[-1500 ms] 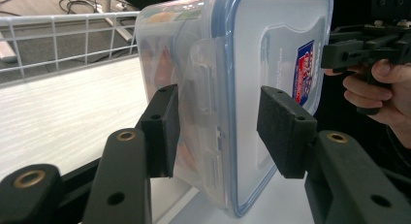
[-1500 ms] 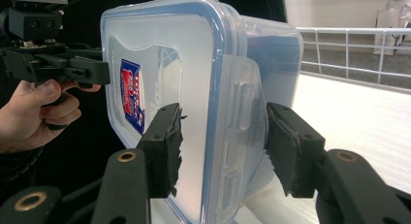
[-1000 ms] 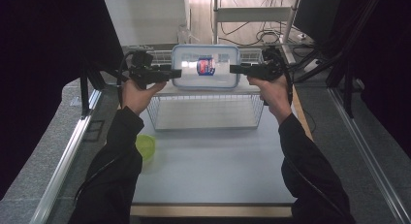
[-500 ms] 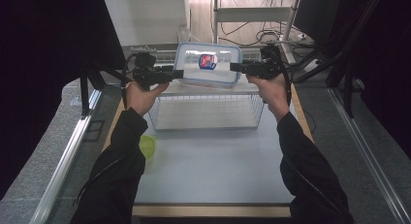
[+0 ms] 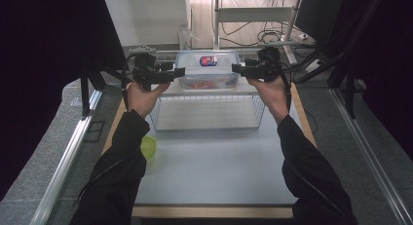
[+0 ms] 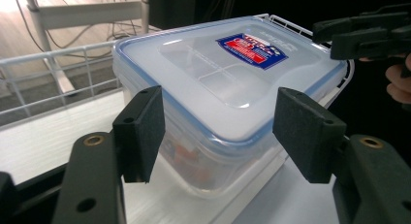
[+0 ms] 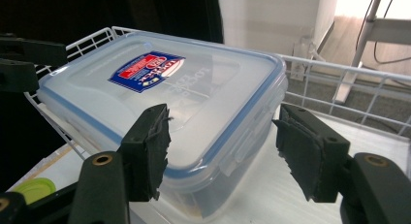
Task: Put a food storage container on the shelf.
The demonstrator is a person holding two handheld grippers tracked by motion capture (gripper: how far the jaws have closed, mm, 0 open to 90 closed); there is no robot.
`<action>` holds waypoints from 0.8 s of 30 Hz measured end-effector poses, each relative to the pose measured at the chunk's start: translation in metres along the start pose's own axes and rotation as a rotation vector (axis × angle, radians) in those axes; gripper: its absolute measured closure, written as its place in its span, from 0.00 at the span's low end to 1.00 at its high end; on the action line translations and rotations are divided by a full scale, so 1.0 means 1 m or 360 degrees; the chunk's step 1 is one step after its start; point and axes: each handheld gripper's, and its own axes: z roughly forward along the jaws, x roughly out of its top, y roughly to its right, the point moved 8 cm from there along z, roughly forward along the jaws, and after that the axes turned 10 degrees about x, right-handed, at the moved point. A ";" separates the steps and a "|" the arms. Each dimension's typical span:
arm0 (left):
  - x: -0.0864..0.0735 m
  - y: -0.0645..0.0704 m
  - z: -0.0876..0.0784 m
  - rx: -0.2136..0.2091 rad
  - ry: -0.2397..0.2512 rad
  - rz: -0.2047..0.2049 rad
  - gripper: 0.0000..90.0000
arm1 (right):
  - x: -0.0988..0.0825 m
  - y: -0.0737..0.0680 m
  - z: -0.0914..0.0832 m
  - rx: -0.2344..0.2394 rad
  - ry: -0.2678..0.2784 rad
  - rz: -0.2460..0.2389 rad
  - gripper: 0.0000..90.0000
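A clear plastic box (image 5: pixel 208 71) with a blue-rimmed lid and a red and blue label rests on the top shelf of a white wire rack (image 5: pixel 209 113). Something orange (image 5: pixel 204 84) lies inside it. My left gripper (image 5: pixel 181 73) is at its left end and my right gripper (image 5: pixel 236 68) at its right end. In the left gripper view the box (image 6: pixel 218 73) sits between the spread pads (image 6: pixel 140 132), which do not press on it. The right gripper view shows the box (image 7: pixel 184 88) the same way, its pads (image 7: pixel 310 156) apart. Both sets of jaws have just been opening.
A yellow-green round lid (image 5: pixel 147 147) lies on the pale table (image 5: pixel 214 171) by the left sleeve. The rack's wire rail (image 7: pixel 339 73) runs behind the box. A metal stand with cables (image 5: pixel 253 20) is beyond the table. Dark curtains flank both sides.
The box has moved slightly back and now lies flat on the rack top. Both grippers' jaws have widened around its ends. The hands have barely shifted.
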 end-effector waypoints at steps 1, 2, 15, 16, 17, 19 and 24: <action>-0.001 0.002 -0.004 -0.0001 -0.0002 0.0019 0.41 | 0.000 -0.002 -0.003 0.0009 0.0010 -0.0002 0.42; -0.002 0.004 -0.008 -0.0003 0.0004 0.0035 0.42 | 0.000 -0.004 -0.007 0.0020 0.0012 -0.0010 0.46; -0.041 0.030 -0.004 0.0027 -0.0154 0.0220 0.92 | -0.043 -0.036 -0.014 0.0080 -0.0143 -0.0219 0.99; -0.041 0.029 -0.001 0.0044 -0.0162 0.0221 0.92 | -0.045 -0.035 -0.010 0.0075 -0.0155 -0.0224 0.99; -0.042 0.029 0.002 0.0059 -0.0166 0.0217 0.93 | -0.045 -0.034 -0.006 0.0071 -0.0161 -0.0221 1.00; -0.042 0.027 0.008 0.0077 -0.0177 0.0203 0.94 | -0.046 -0.031 -0.001 0.0054 -0.0166 -0.0219 1.00; -0.040 0.023 0.018 0.0132 -0.0189 0.0206 0.95 | -0.045 -0.024 0.007 0.0037 -0.0148 -0.0193 1.00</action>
